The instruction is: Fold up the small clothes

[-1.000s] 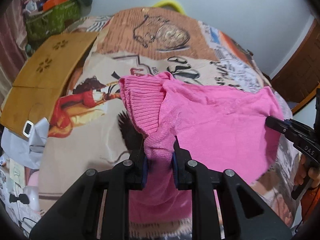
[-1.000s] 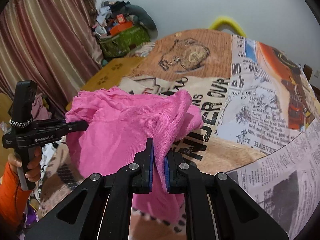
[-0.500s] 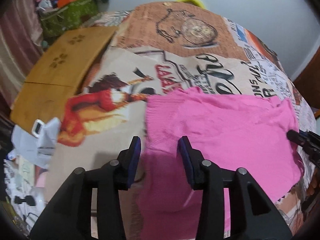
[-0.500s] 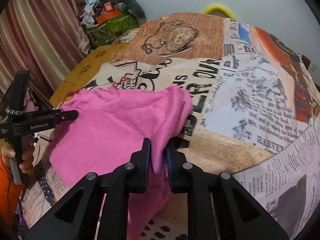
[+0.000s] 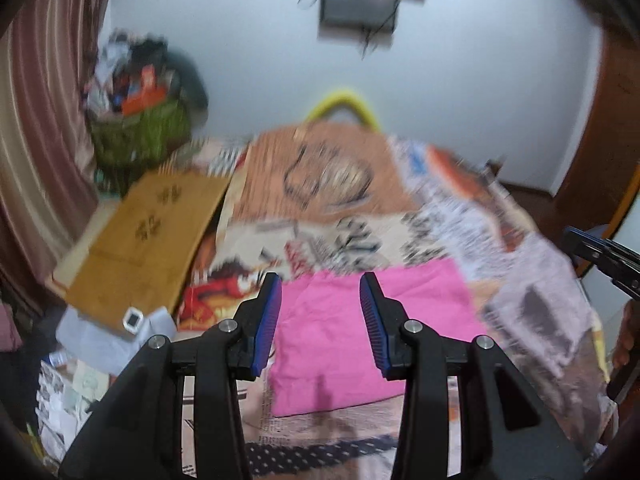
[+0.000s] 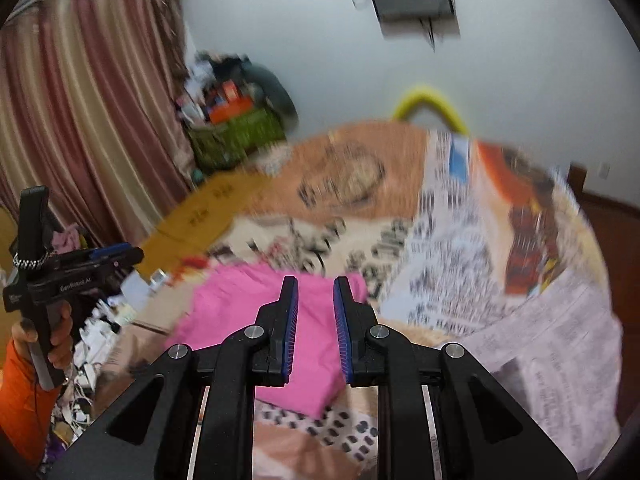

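Left gripper (image 5: pixel 320 304) is hanging above the bed with its jaws spread wide, gripping nothing. Right gripper (image 6: pixel 314 300) is doing likewise, jaws parted and nothing between them. Below both, the pink garment (image 5: pixel 356 332) is lying folded flat on the printed bedspread (image 5: pixel 520 280), near its front edge. Both views are blurring. At left, a cardboard box (image 5: pixel 148 236) is sitting beside the bed.

A bed covered by a newspaper-print bedspread (image 5: pixel 532 320) carries a folded pink knit garment (image 5: pixel 348 336) lying flat at its 6 o'clock edge, with a tan cardboard sheet (image 5: pixel 148 240) overlapping at 9 o'clock.
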